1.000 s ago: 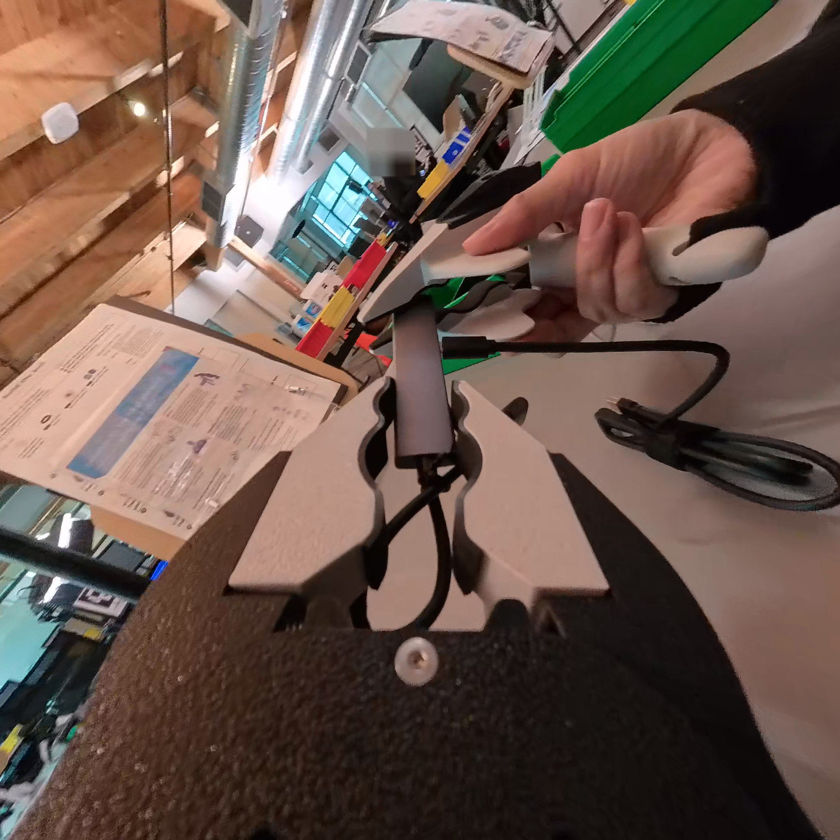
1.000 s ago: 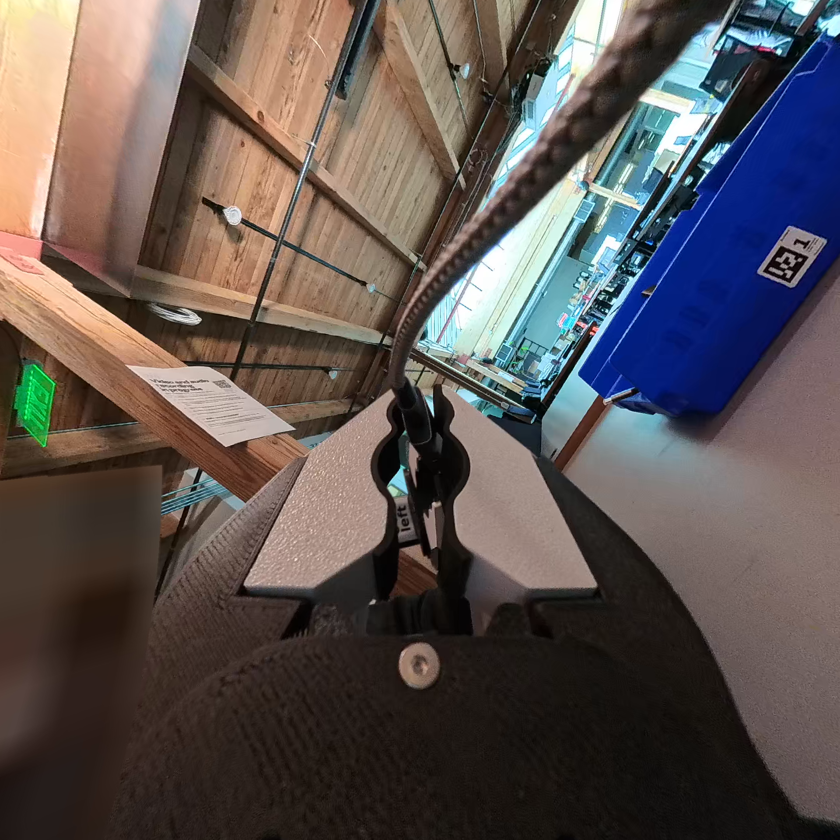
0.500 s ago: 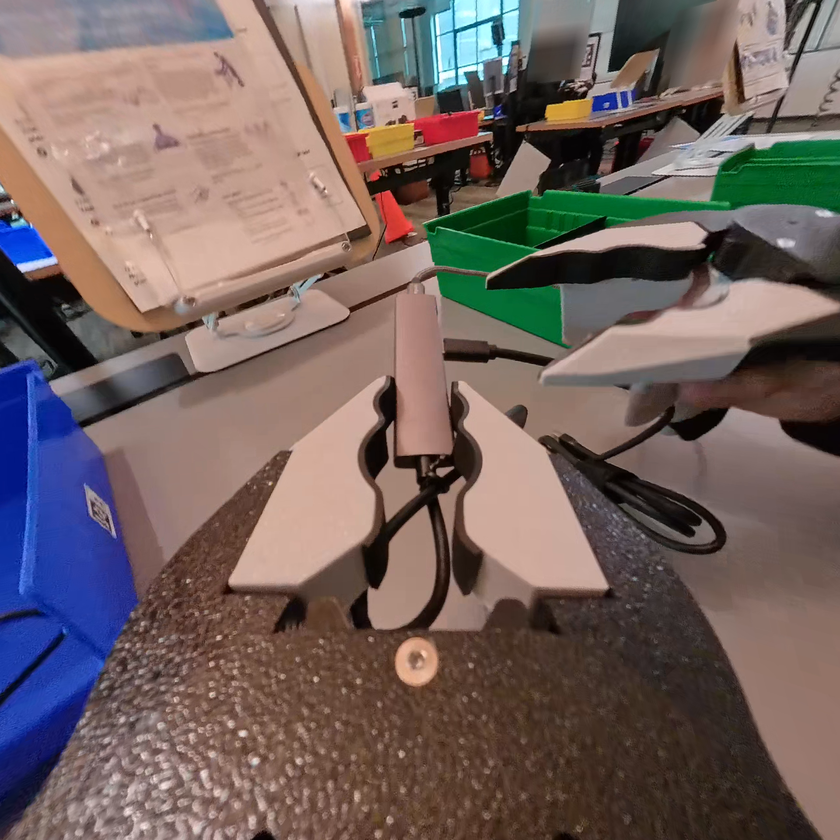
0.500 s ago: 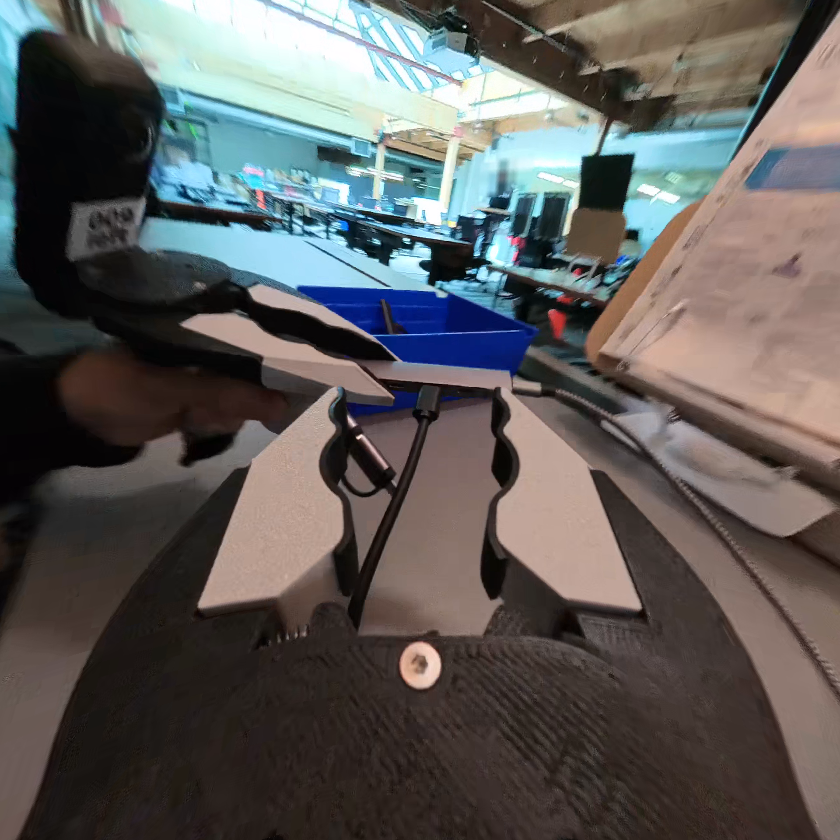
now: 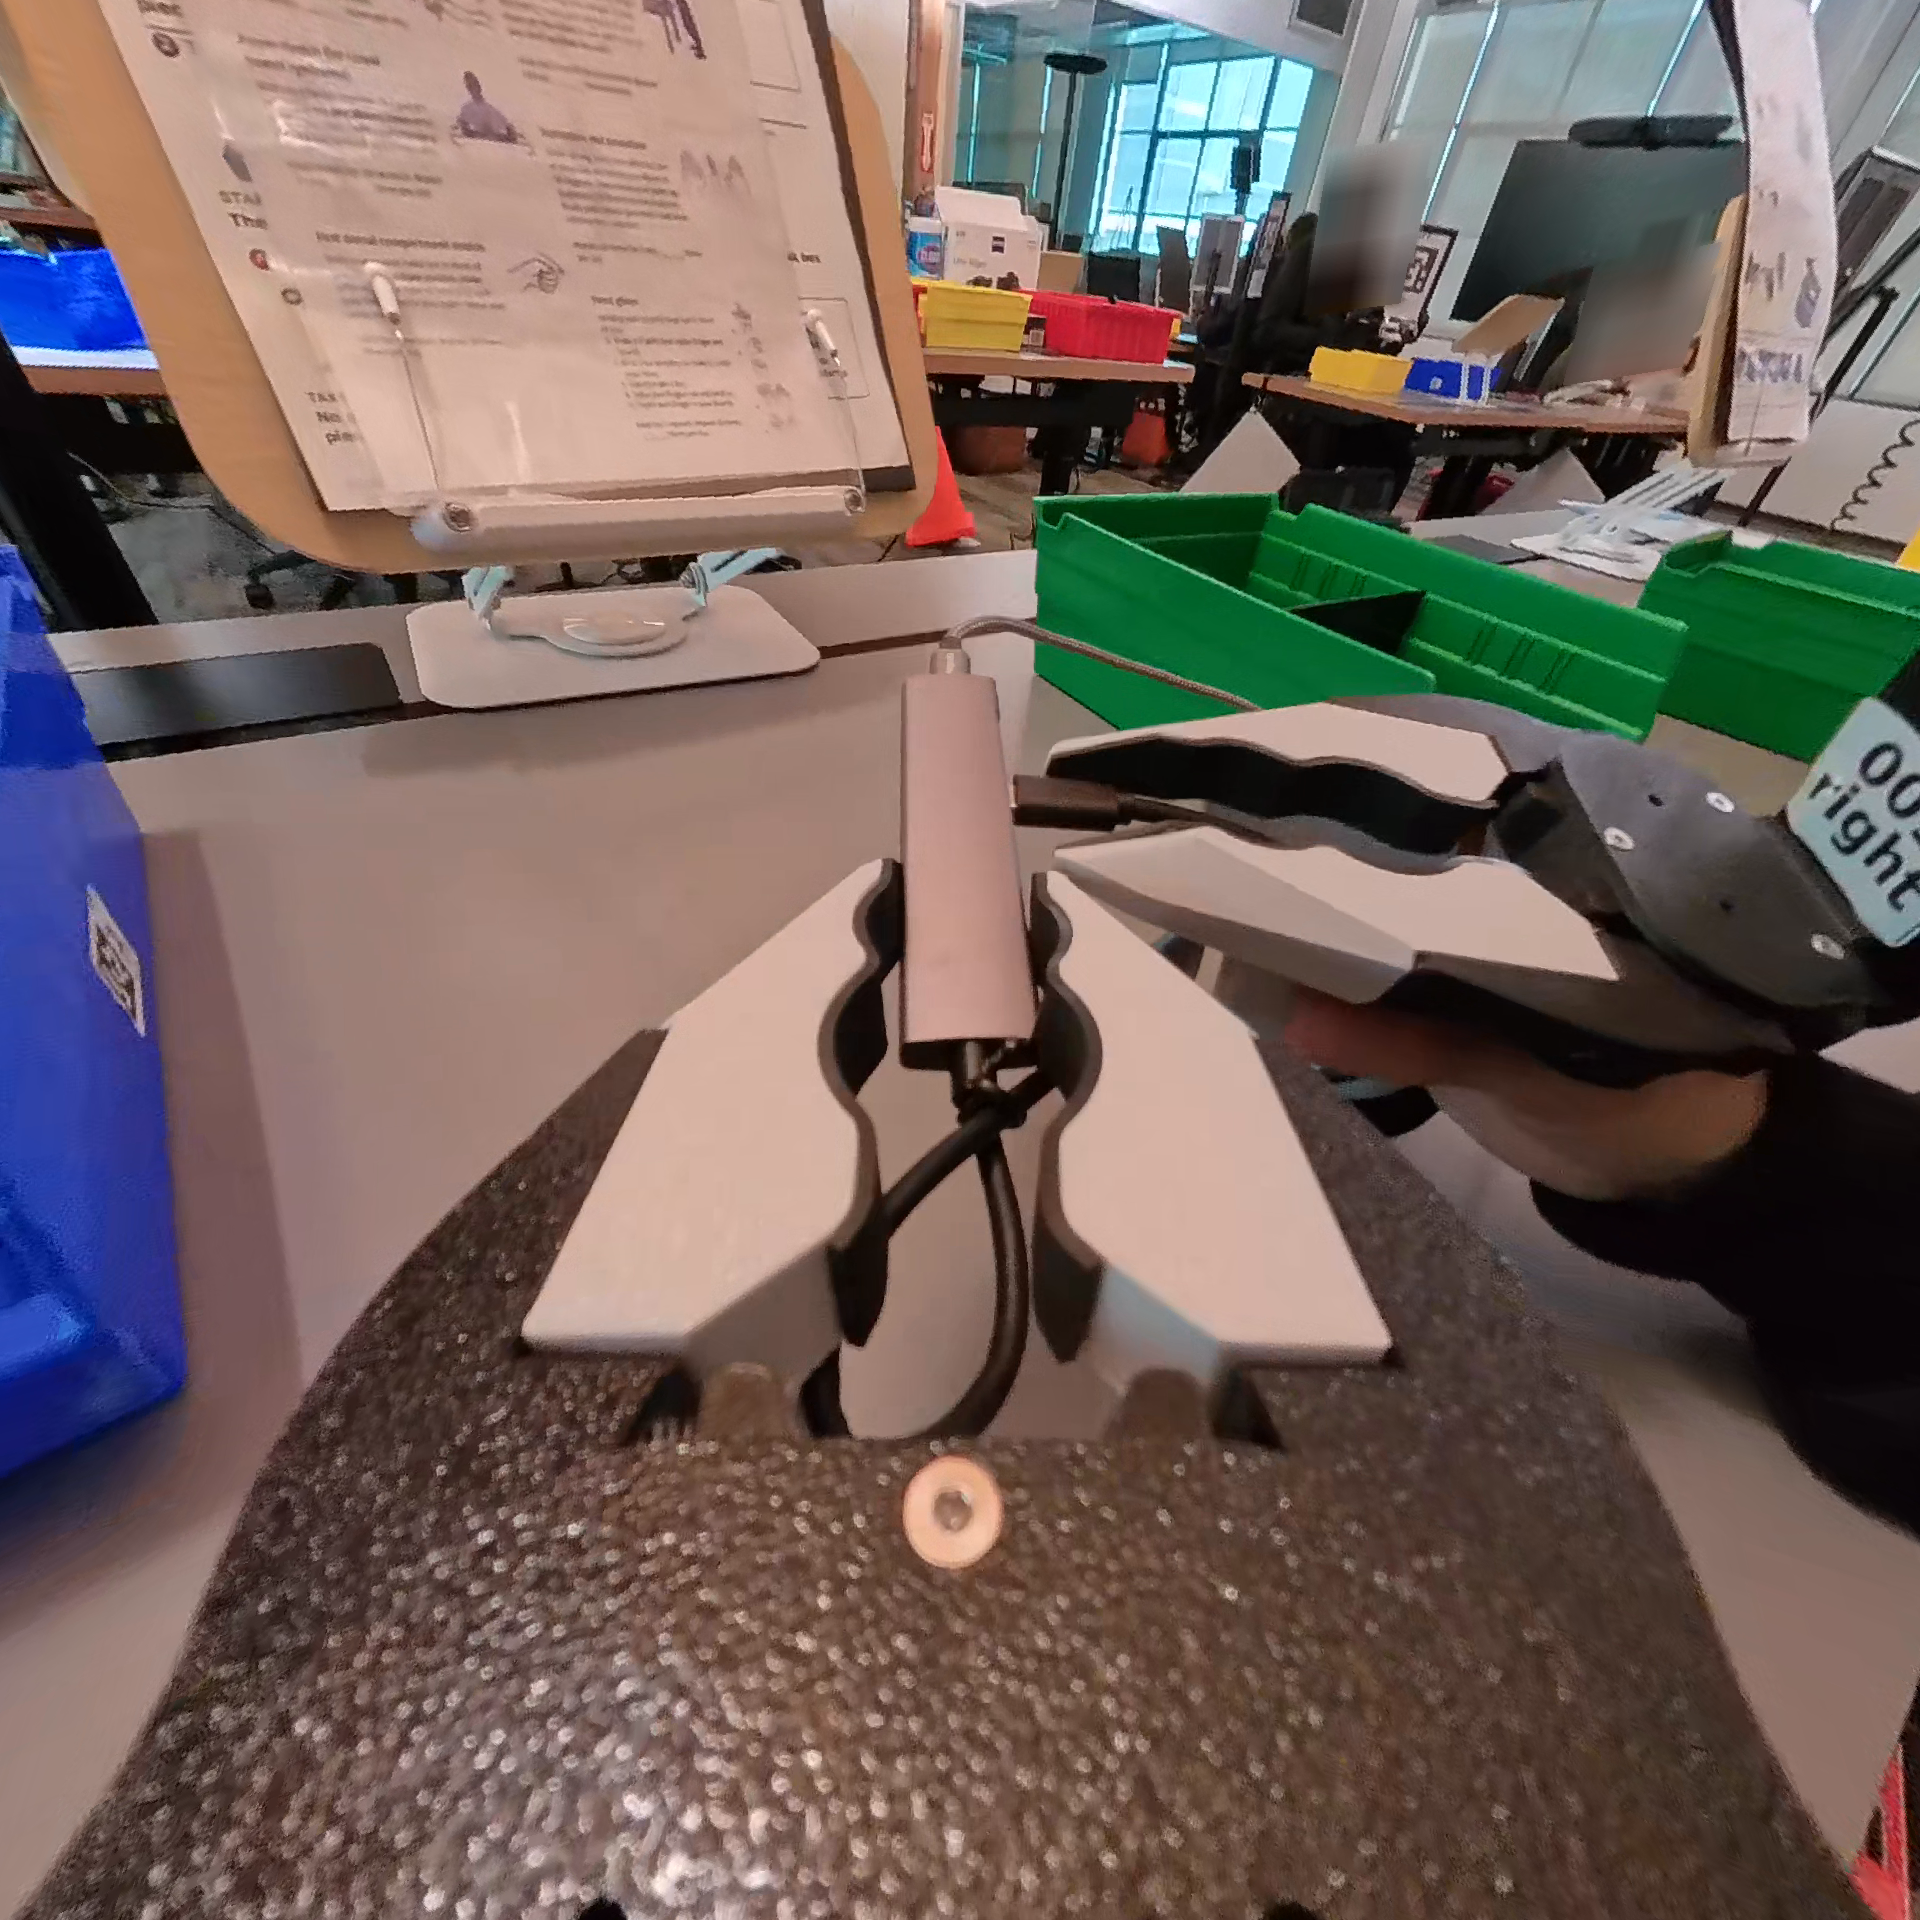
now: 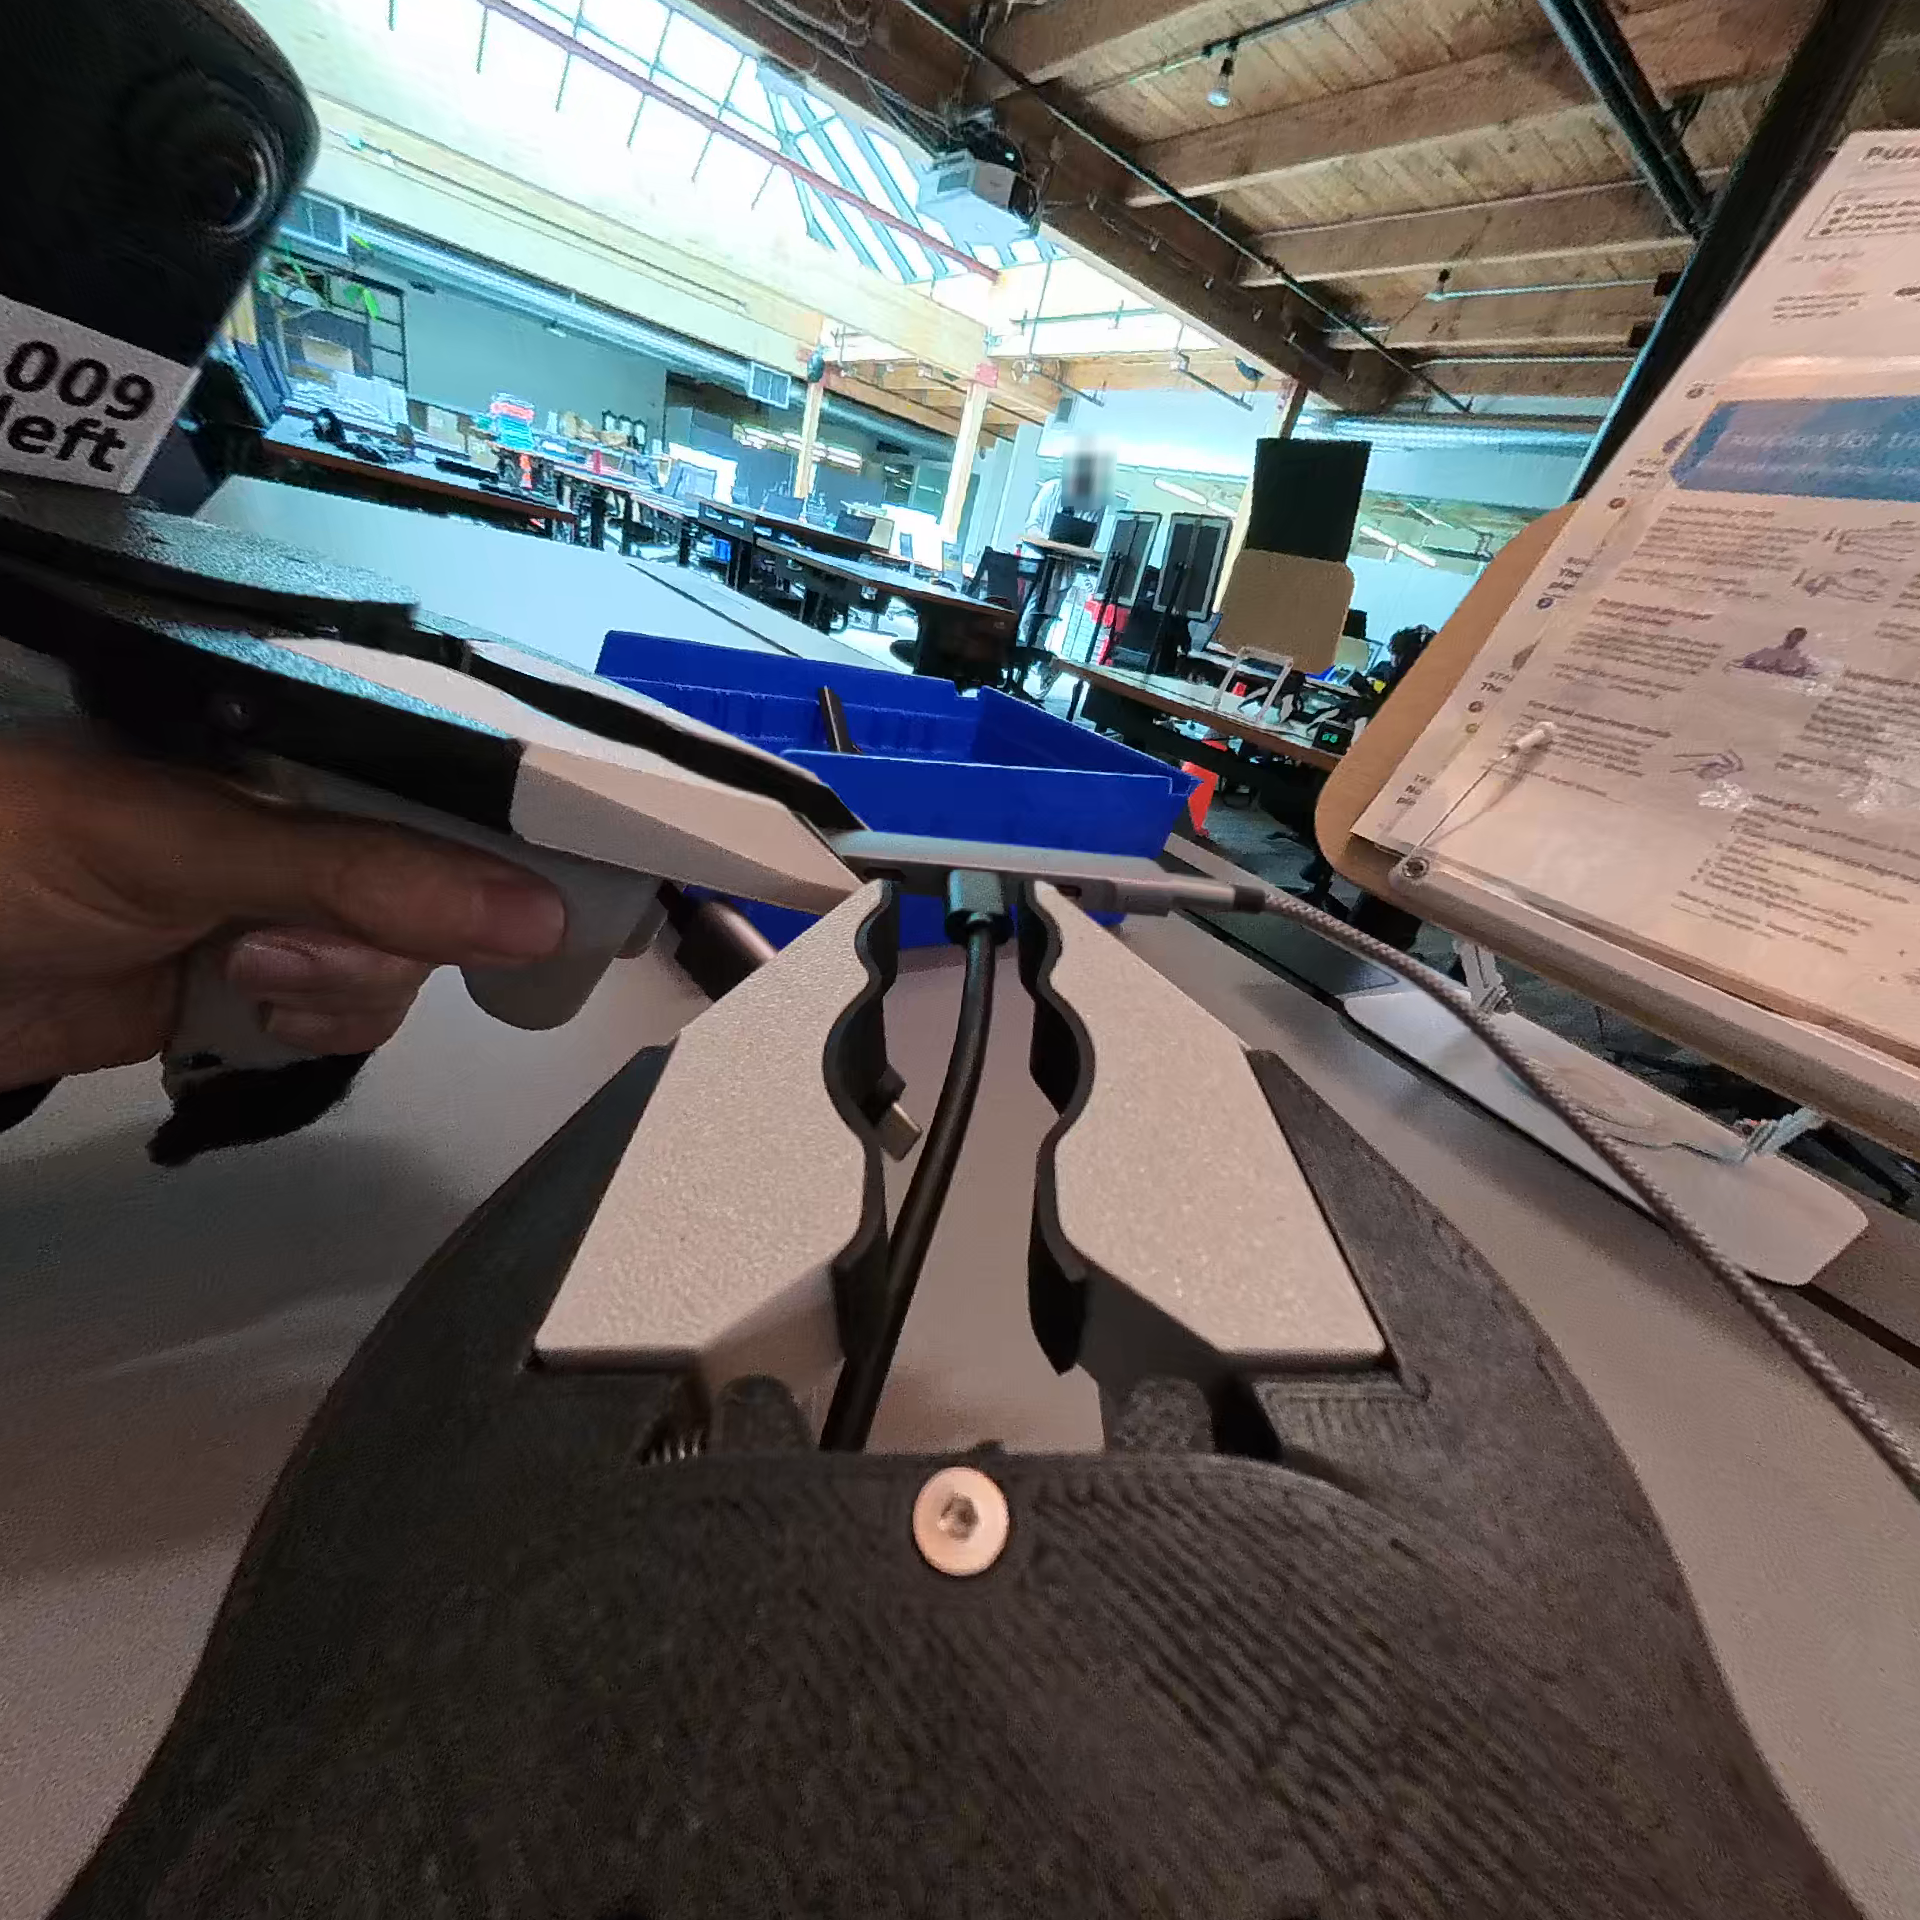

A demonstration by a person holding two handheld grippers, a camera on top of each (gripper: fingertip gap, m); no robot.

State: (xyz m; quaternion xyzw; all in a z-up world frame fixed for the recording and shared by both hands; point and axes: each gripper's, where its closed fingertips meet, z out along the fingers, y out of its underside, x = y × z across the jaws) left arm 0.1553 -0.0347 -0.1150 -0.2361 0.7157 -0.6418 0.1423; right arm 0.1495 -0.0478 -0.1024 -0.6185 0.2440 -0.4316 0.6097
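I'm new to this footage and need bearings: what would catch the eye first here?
First the slim grey hub, clamped in the left gripper at mid-frame, a black plug in its side with the right gripper open around it. Then the bright bins: blue bin at far left, green bin behind right.

My left gripper (image 5: 961,914) clamps a slim grey hub (image 5: 961,883) above the grey table (image 5: 468,935), while my right gripper (image 5: 1049,810) brackets a black plug (image 5: 1065,814), apparently seated in the hub's side, near green bins (image 5: 1351,644).
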